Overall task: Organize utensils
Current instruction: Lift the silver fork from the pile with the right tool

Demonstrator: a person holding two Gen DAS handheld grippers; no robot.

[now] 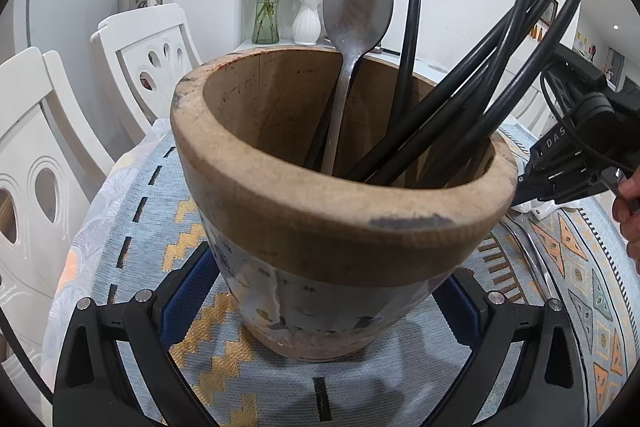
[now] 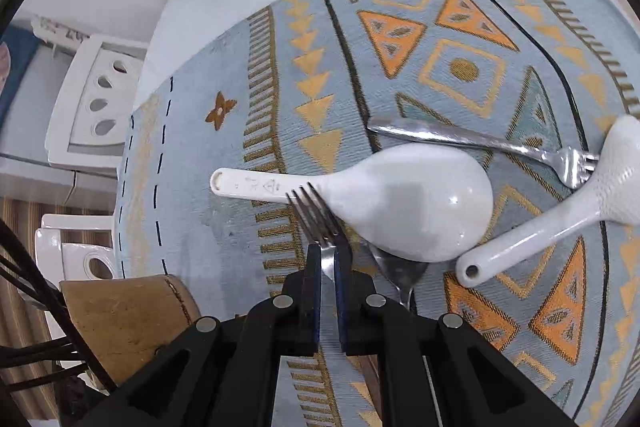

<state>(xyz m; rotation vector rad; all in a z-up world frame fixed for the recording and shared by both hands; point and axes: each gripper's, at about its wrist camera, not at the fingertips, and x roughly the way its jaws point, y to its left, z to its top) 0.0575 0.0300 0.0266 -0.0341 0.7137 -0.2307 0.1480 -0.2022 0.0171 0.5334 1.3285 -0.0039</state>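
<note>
Utensils stood in a worn wooden holder [image 1: 340, 219] on the patterned tablecloth [image 1: 168, 211]: a dull metal spoon [image 1: 356, 7] and several black chopsticks [image 1: 480, 87]. The left gripper [image 1: 320, 311] clasped the holder's base with its pads against its sides. The right gripper [image 2: 328, 263] was clamped on a steel fork [image 2: 316, 215], tines forward, above two white ceramic spoons [image 2: 408, 199] and another fork [image 2: 480, 143].

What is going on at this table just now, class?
A person with a gripper in each hand is sorting cutlery. The left gripper clasps the wooden holder, which already holds a metal spoon and black chopsticks. The right gripper is shut on a fork, tines forward. Another fork and two white spoons lie on the patterned cloth.
</note>
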